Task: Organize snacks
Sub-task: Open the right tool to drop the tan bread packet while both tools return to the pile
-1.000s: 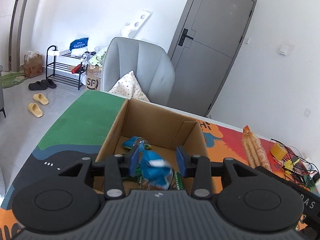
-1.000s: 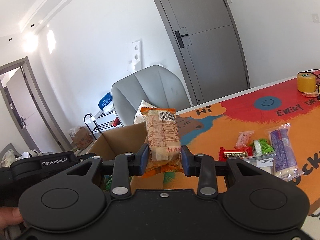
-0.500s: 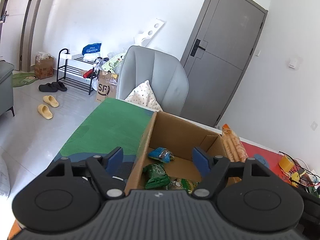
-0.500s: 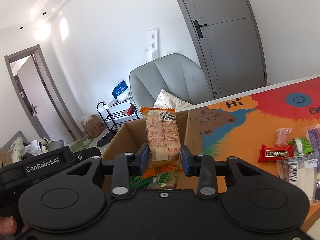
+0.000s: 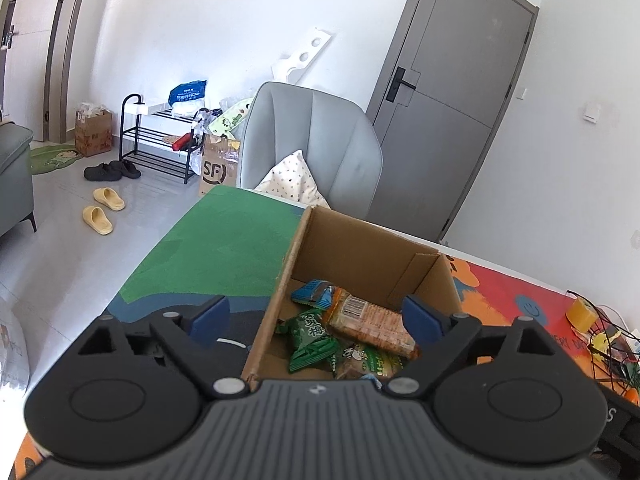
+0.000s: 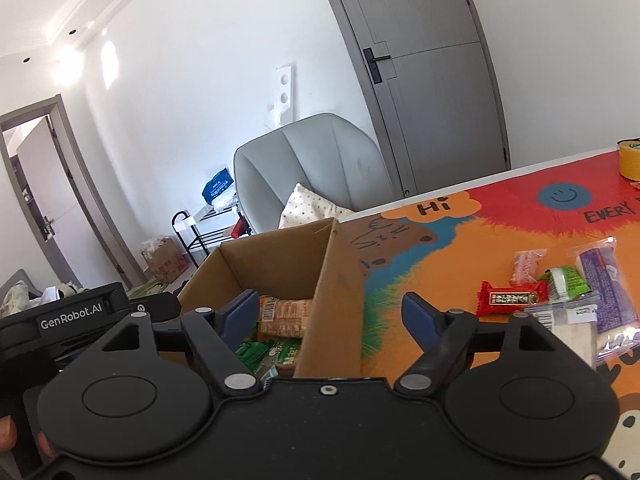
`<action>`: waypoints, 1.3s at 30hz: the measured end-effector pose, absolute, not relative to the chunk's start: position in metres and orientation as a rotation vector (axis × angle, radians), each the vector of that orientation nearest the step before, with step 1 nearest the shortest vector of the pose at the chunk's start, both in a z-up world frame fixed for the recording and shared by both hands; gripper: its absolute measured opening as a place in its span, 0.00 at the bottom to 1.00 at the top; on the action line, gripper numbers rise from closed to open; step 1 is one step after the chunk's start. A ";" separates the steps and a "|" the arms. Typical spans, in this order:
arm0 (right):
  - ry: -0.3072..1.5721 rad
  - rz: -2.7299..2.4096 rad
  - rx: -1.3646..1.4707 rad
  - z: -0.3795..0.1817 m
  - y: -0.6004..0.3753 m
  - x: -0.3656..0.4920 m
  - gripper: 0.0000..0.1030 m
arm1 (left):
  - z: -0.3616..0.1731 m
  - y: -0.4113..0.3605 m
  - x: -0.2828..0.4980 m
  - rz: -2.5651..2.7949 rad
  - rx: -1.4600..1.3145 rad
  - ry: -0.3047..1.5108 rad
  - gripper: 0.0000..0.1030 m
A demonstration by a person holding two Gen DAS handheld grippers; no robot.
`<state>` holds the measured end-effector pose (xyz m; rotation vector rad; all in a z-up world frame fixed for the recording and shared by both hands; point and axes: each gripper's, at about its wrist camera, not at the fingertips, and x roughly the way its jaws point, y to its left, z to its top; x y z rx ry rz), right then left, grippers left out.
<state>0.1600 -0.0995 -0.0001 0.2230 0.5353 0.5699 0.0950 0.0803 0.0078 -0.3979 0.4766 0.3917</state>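
Note:
An open cardboard box stands on the colourful table mat. Inside lie an orange biscuit packet, a green snack bag, a blue packet and other green wrappers. My left gripper hovers over the box's near left wall, jaws opening wide, nothing between them. My right gripper straddles the box's right wall, jaws opening, nothing between the pads. Loose snacks lie on the mat to the right: a red bar, a pink packet, a green packet, a purple packet.
A grey chair with a spotted cushion stands behind the table. A yellow tape roll sits at the far right. A wire basket is at the table's right edge. A hand holds the left gripper's body.
The left gripper let go of the blue packet and opened wide. The right gripper carried the orange biscuit packet over the box and released it; the packet now lies inside.

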 end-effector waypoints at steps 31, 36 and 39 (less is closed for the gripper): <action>0.513 0.301 0.294 -0.019 -0.237 0.162 0.86 | 0.011 -0.054 0.137 0.136 -0.244 0.506 0.98; 0.527 0.299 0.323 -0.026 -0.254 0.168 0.81 | 0.007 -0.072 0.150 0.129 -0.213 0.529 0.98; 0.534 0.286 0.327 -0.030 -0.260 0.172 0.78 | 0.001 -0.077 0.160 0.121 -0.222 0.557 0.97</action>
